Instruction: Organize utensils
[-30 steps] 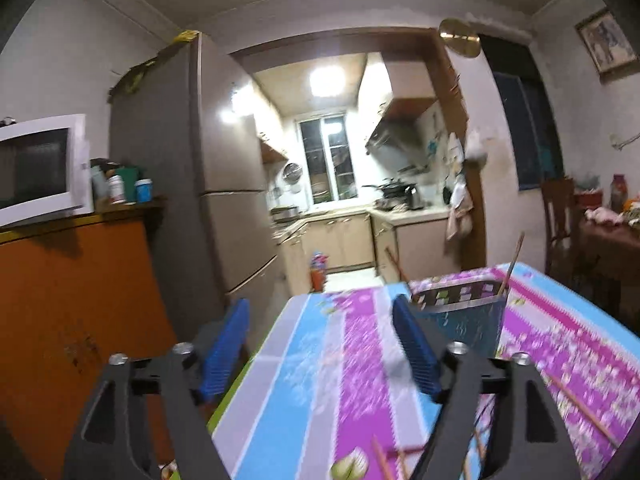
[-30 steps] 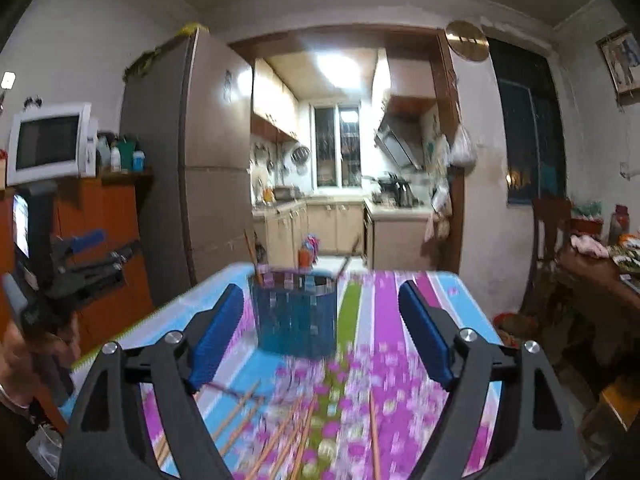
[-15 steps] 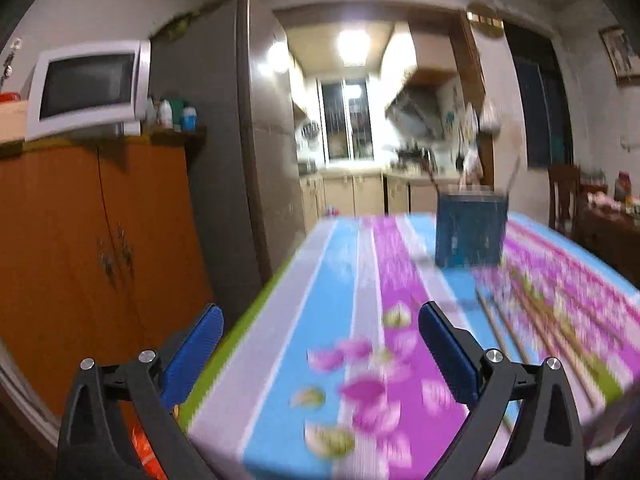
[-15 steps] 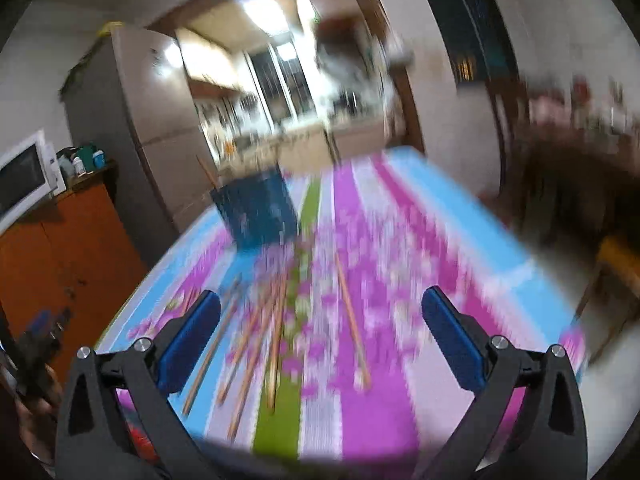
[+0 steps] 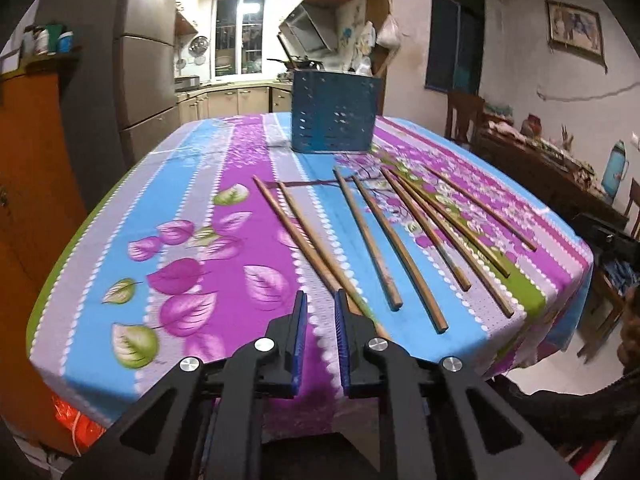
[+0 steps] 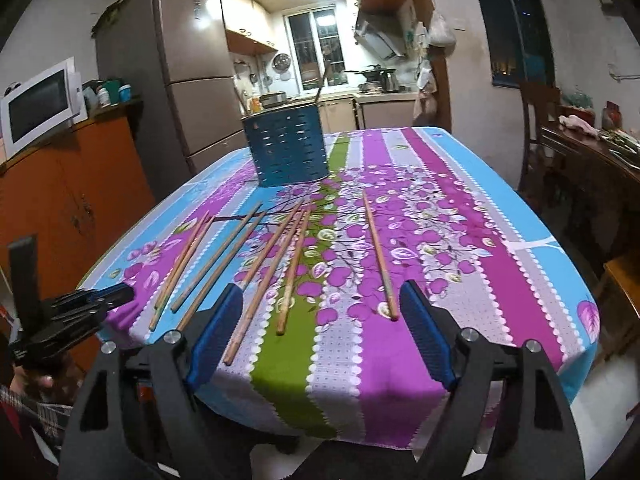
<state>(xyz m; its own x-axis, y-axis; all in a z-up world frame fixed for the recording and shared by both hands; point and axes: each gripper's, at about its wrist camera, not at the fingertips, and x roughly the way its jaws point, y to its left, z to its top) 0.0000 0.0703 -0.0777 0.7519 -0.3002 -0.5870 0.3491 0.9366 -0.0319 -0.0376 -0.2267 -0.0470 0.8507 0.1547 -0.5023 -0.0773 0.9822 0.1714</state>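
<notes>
Left wrist view shows the left gripper (image 5: 320,298) low over the near edge of the table (image 5: 188,168), which is covered by a striped, leaf-printed cloth. Its jaws have just been closing and now stand nearly together with only a narrow gap; nothing lies between the blue pads (image 5: 299,312). The near end of the leftmost pair of chopsticks (image 5: 298,236) runs just beside the right-hand pad, on its outer side; contact cannot be determined. Further wooden chopsticks (image 5: 404,240) lie fanned flat across the middle of the table, their far ends pointing toward the blue perforated utensil holder (image 5: 334,112), which stands upright near the far edge. Right wrist view shows the right gripper (image 6: 320,300) with its jaws spread wide, slightly less so after just closing a little, and nothing between them. It hovers at the near edge above the near ends of the chopsticks. A single chopstick (image 6: 380,256) lies apart from the others, toward the right edge. A few sticks stand inside the holder.
</notes>
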